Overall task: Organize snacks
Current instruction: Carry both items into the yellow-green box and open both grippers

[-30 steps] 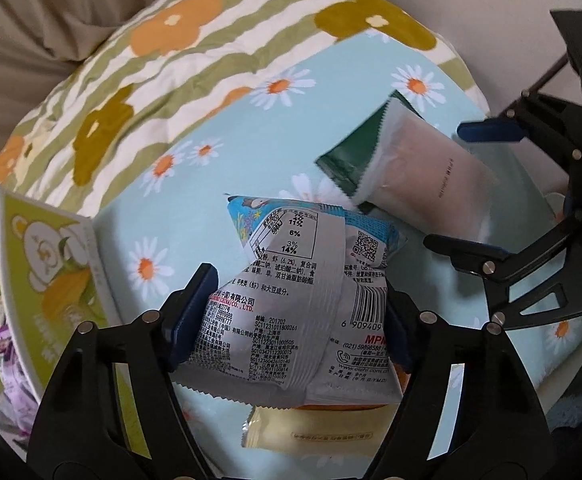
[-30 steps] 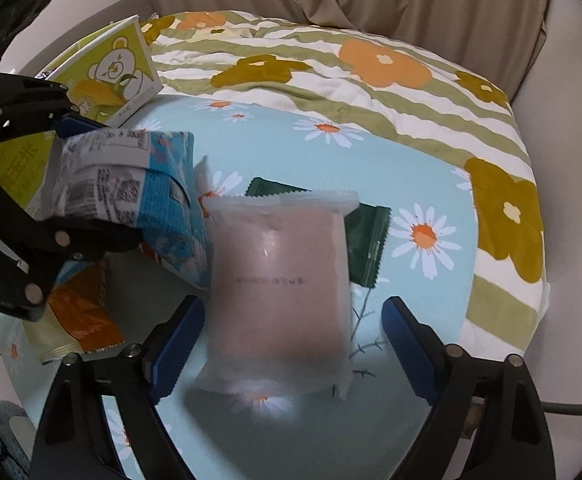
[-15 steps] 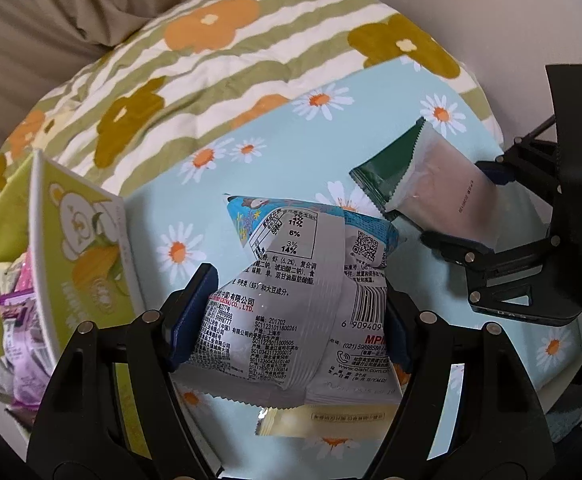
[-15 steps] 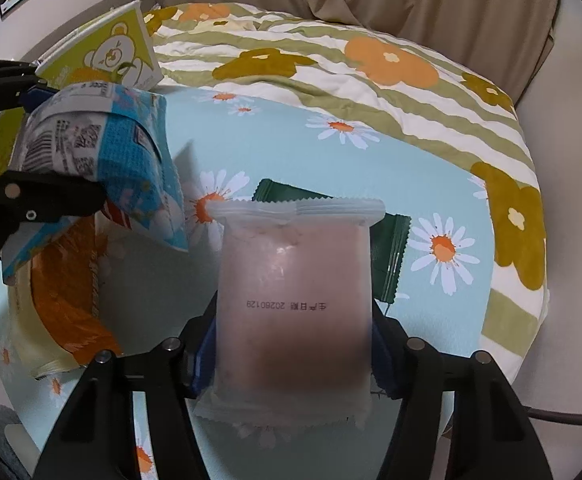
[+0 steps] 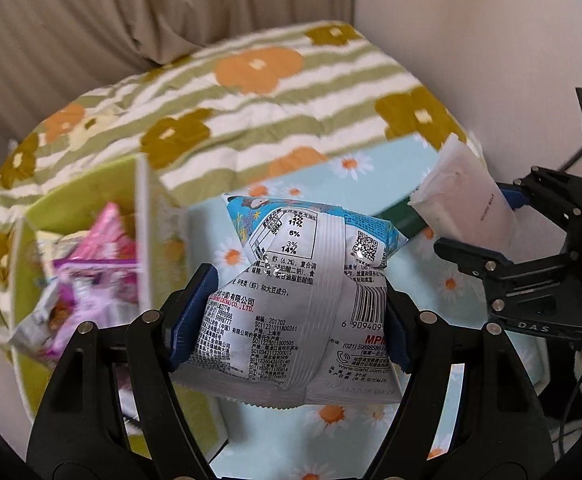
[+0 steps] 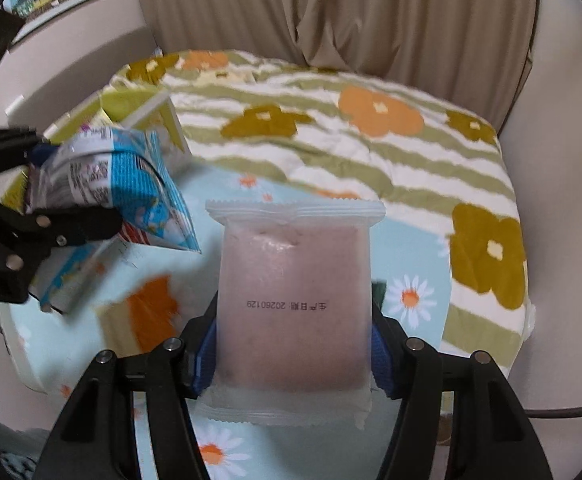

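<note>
Blue-and-silver snack bag (image 5: 291,304) sits clamped in left gripper (image 5: 289,316), pink packet (image 6: 293,304) in right gripper (image 6: 293,354) — carrying step; next, probably the green box (image 5: 91,208) at nine o'clock.

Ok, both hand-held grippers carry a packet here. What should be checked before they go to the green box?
1. Left hand-held gripper shut on the blue and silver snack bag: ok.
2. Right hand-held gripper shut on the pink packet: ok.
3. Both packets clear of the flowered cloth: ok.
4. Green box open on top: ok.
5. Room left in the box beside the pink and purple packets: cannot tell.
6. Snacks left on the cloth: not ok, a green packet remains.
</note>
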Motion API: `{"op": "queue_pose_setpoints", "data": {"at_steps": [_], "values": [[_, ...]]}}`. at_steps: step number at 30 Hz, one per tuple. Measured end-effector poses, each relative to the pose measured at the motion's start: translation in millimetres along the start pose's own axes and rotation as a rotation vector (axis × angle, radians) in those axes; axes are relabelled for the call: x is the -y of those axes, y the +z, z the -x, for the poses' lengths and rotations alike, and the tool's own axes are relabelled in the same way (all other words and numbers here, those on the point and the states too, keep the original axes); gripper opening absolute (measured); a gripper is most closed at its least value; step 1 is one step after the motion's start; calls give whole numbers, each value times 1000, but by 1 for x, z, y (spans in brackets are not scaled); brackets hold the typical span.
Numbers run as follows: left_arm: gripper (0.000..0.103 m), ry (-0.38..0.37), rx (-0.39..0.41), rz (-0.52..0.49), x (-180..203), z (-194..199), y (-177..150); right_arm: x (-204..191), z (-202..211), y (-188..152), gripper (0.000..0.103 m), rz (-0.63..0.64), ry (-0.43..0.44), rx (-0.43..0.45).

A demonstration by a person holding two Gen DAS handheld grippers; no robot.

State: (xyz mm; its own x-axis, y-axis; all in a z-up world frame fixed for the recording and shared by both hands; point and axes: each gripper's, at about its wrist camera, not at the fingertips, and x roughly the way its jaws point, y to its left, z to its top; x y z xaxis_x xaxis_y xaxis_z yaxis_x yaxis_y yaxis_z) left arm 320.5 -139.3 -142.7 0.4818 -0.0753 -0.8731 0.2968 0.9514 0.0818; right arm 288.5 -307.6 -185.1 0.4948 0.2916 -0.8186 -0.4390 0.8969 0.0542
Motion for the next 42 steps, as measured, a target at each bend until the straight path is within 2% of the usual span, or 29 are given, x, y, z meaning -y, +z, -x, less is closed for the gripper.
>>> {"op": "queue_pose_setpoints", "data": {"at_steps": [5, 10, 18, 24, 29, 31, 32, 33, 35, 39, 42], "values": [[72, 13, 67, 101, -40, 41, -5, -27, 26, 29, 58, 21, 23, 61], [72, 45, 125, 169, -95, 73, -14, -65, 47, 67, 58, 17, 69, 135], [72, 91, 169, 262, -201, 101, -24, -135, 49, 127, 58, 0, 119, 181], [72, 87, 132, 293, -277, 82, -21, -178, 24, 169, 58, -60, 145, 164], [73, 17, 82, 292, -316, 44, -15, -202, -2, 189, 58, -139, 135, 123], [76, -21, 60, 284, -323, 28, -14, -208, -13, 192, 58, -168, 124, 105], [81, -37, 47, 276, -325, 20, -13, -211, -17, 193, 58, -181, 119, 95], [92, -44, 39, 266, -324, 15, -13, -215, -21, 194, 58, -196, 113, 86], [103, -39, 31, 233, -324, 6, -16, -218, -28, 193, 58, -227, 103, 67], [103, -85, 11, 226, -323, -2, -28, -220, -42, 188, 58, -275, 88, 27], [103, -88, 14, 242, -323, 2, -42, -221, -49, 185, 58, -290, 87, -2]]}}
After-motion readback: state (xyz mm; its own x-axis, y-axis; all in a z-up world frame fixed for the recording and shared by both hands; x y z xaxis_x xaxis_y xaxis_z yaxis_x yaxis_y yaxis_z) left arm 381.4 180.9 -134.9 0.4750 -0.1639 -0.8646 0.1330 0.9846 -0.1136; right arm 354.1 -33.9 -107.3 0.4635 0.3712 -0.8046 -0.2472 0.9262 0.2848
